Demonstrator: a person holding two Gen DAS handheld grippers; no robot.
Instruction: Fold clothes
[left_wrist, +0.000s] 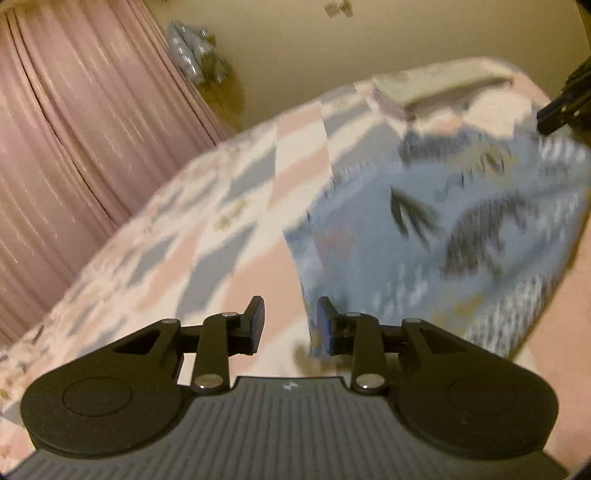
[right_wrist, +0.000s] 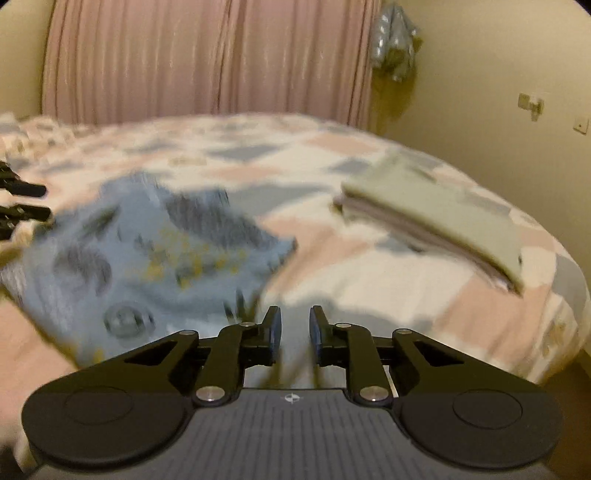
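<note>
Blue patterned garment (left_wrist: 443, 229) w/ dark gray blotches, yellow specks & pale stripes lies crumpled on the bed, not flat, edges bunched; both views blurred so exact cut can't be told. In right wrist view it (right_wrist: 147, 243) sits left of centre, one corner pointing right. Stack of folded clothes (right_wrist: 436, 218), pale green-gray piece on top, pinkish layers under, lies neat & flat near far bed corner, apart from blue piece; seen behind it in left view (left_wrist: 443, 88).
</note>
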